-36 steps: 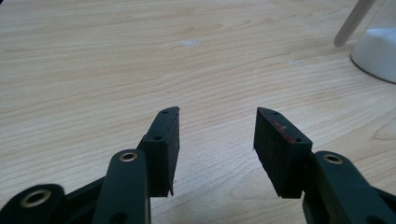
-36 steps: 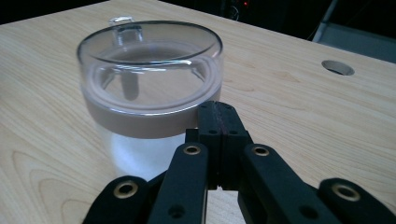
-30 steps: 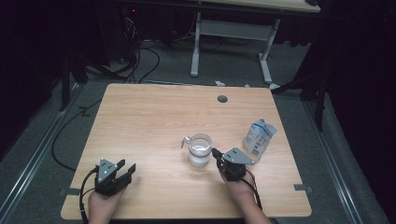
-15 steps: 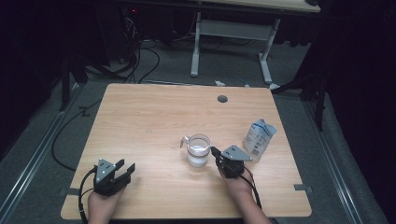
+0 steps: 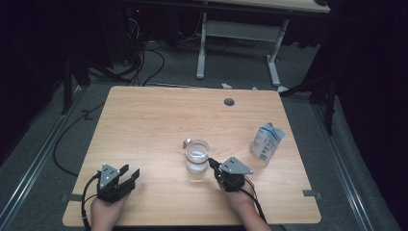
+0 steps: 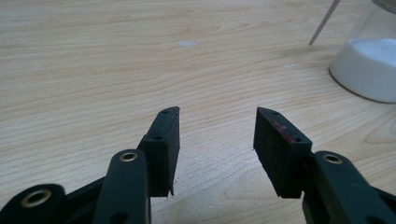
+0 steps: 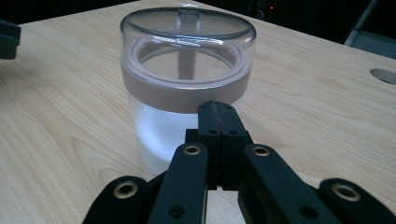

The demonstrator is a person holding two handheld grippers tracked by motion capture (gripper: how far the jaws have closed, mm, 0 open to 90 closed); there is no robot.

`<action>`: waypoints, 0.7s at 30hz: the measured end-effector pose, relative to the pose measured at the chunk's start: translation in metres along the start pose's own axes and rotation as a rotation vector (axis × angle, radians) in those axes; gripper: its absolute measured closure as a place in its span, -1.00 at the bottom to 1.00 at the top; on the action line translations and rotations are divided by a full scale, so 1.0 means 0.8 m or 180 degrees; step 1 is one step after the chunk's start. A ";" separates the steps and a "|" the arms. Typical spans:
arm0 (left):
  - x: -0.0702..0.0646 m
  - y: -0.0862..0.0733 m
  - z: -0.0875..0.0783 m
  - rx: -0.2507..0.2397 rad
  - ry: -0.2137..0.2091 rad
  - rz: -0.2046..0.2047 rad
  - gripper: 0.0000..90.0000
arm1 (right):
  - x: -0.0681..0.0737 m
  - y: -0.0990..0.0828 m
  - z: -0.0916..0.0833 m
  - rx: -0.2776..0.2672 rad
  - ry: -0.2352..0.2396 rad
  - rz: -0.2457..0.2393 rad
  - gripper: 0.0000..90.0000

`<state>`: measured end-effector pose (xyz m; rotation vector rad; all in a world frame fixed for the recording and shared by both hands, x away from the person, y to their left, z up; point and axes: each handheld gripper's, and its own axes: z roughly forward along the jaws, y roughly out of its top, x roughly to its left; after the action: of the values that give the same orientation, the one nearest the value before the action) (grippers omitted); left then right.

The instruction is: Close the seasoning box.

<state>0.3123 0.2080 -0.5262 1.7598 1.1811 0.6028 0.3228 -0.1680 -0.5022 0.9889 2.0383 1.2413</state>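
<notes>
Right gripper (image 7: pixel 218 109), jaws closed empty, sits at the jar (image 7: pixel 187 93), possibly touching; a shove could tip it; left gripper (image 6: pixel 217 140) open.

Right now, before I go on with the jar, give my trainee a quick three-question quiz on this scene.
1. True or false: the right gripper has its jaws pressed together with nothing between them.
2. What fills the lower part of the clear jar? A) dark liquid B) white powder C) coloured beads
3. Which thing stands on the table to the right of the jar in the high view?

Key
1. True. In the right gripper view the pads meet just in front of the jar.
2. B. White powder, under a clear lid with a brownish band.
3. The blue and white pouch. The left gripper sits apart, jaws open over bare wood.
</notes>
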 end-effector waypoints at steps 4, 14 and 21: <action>0.001 0.000 0.000 0.0005 -0.0001 0.0000 0.14 | 0.010 0.002 0.003 -0.0004 0.0057 -0.0009 1.00; 0.002 -0.001 -0.001 0.0015 -0.0004 -0.0009 0.14 | 0.030 0.009 0.011 -0.0074 0.0195 -0.0060 1.00; 0.001 -0.001 -0.001 0.0019 -0.0010 -0.0013 0.14 | 0.045 0.016 0.020 -0.0099 0.0279 -0.0118 1.00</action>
<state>0.3117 0.2093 -0.5266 1.7623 1.1853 0.5944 0.3182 -0.1269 -0.5001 0.8928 2.0877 1.3141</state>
